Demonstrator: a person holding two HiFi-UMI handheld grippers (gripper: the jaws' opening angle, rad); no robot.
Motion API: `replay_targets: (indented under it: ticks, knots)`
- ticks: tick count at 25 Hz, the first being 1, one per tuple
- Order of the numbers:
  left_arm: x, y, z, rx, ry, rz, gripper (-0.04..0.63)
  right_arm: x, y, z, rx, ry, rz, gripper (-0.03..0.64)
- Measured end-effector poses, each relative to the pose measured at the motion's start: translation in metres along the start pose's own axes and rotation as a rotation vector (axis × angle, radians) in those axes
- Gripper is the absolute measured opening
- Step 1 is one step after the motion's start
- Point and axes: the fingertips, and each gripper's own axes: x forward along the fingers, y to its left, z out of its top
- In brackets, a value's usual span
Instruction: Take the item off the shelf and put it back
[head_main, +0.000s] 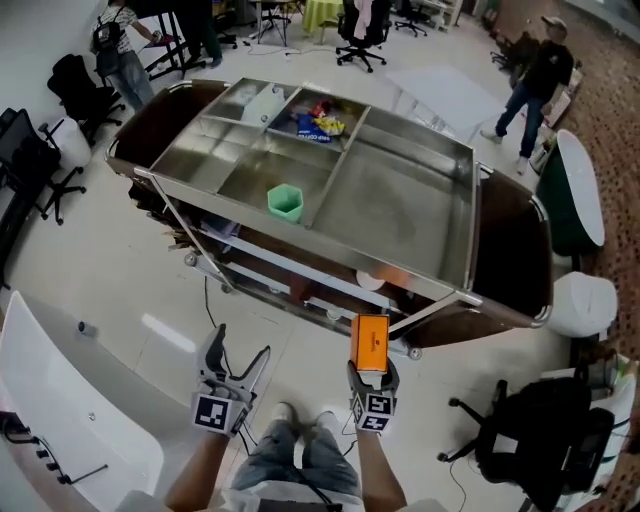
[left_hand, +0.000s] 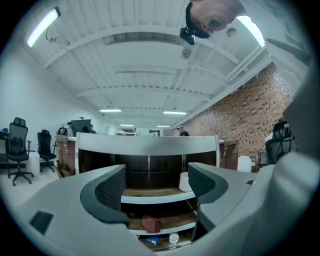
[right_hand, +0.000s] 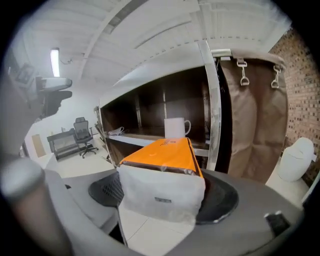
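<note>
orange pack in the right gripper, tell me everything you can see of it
The orange pack is a flat, oblong packet in glossy wrap, with an orange top and a white near end. The right gripper holds it by that white end, fingers pressed on both sides. It points toward the shelf cart, clear of it.

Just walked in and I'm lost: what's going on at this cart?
A person stands in front of a steel shelf cart with a hand-held gripper in each hand. The right hand-held gripper is clamped on an orange pack, white at its near end, held in the air short of the shelves. The left hand-held gripper is open and empty. A white mug sits on a shelf ahead, and a green cup stands in the cart's top tray.
</note>
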Motion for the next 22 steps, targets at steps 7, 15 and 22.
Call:
replay_targets:
  ticks: [7,15,22]
  knots:
    - [-0.015,-0.016,0.046,-0.016,-0.032,-0.023,0.37,-0.095,0.032,0.077,-0.035,-0.076,0.089,0.423]
    - [-0.043,-0.041,0.083,-0.006,-0.084,-0.058,0.37,-0.173,0.052,0.144,-0.007,-0.16,0.16,0.423]
    - [-0.057,-0.042,0.082,0.038,-0.122,-0.045,0.37,-0.207,0.047,0.189,-0.047,-0.235,0.145,0.423]
